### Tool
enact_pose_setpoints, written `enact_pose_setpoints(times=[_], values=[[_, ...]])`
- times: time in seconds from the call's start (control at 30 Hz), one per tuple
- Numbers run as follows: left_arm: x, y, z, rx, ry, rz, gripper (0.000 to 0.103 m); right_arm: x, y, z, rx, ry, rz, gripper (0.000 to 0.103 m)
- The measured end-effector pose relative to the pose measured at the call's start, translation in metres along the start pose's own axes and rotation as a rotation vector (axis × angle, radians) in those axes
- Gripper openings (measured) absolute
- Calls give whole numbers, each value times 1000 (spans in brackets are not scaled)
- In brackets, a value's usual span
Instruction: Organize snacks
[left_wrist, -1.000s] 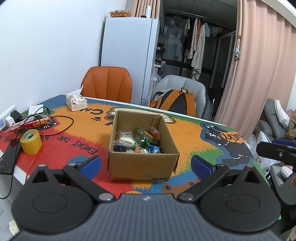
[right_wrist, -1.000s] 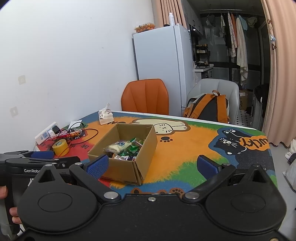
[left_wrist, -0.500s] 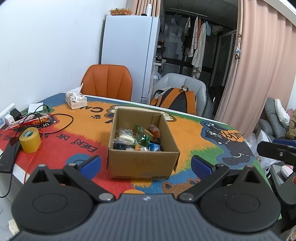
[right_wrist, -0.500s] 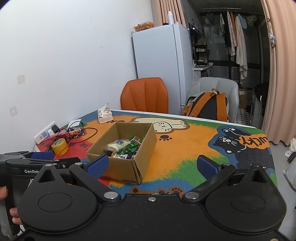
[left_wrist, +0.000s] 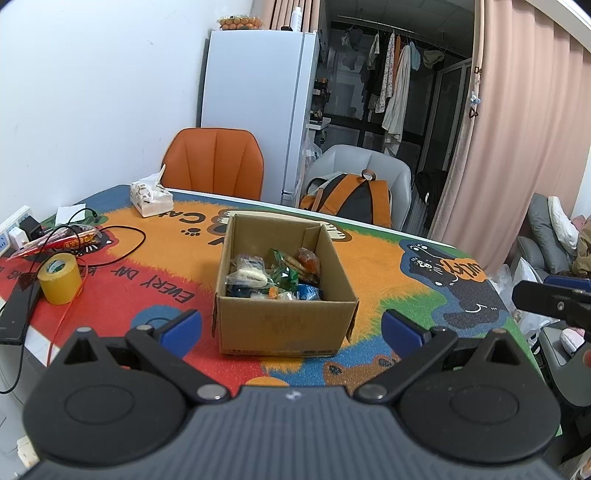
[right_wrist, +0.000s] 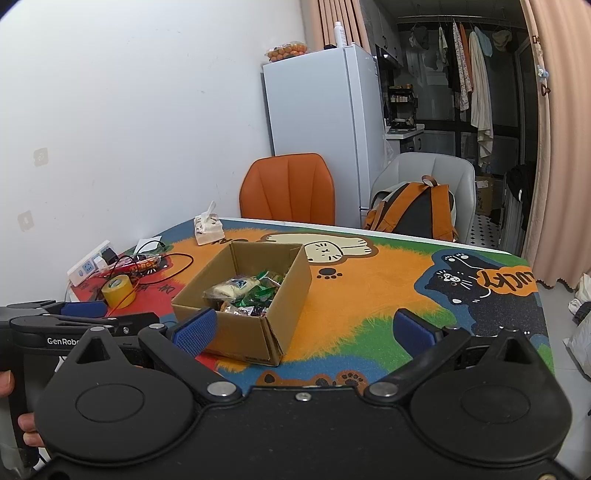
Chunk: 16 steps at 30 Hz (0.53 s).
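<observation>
An open cardboard box (left_wrist: 284, 321) (right_wrist: 242, 332) stands on the colourful cat-print table mat (left_wrist: 380, 266) (right_wrist: 376, 291). Several wrapped snacks (left_wrist: 273, 275) (right_wrist: 245, 291) lie inside it. My left gripper (left_wrist: 291, 330) hovers just before the box's near wall, open, with nothing between its blue pads. My right gripper (right_wrist: 304, 328) is open too and empty, near the table's front edge to the right of the box. In the right wrist view the left gripper (right_wrist: 74, 314) shows at lower left, held by a hand (right_wrist: 22, 421).
A yellow tape roll (left_wrist: 61, 278), a red snack packet (left_wrist: 70, 240) among black cables, a power strip (right_wrist: 88, 267) and a tissue pack (left_wrist: 151, 199) lie on the table's left side. Behind the table stand an orange chair (left_wrist: 214, 162), a grey chair with an orange backpack (left_wrist: 351, 199) and a white fridge (left_wrist: 255, 110).
Both grippers have drifted slightly, so the box sits a little further off and more centred in the left wrist view. Neither gripper has changed its opening and nothing on the table has moved.
</observation>
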<state>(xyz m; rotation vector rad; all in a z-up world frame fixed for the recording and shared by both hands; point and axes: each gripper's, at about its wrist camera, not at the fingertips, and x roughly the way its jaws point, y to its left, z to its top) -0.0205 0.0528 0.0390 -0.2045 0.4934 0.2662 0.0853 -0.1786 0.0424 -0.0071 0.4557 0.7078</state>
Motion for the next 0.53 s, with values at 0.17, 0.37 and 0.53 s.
enact_pose_setpoints(times=[0.17,0.37,0.53], values=[[1,-1,-2,2,3,-1,103,0,0,0,0,2,-1,103],[2,-5,-5,6,-2,0,103,0,-2,-2,5,2,0,103],[3,-8,-6,15,-2,-13,103,2,-3,-2,7,4,-5,103]])
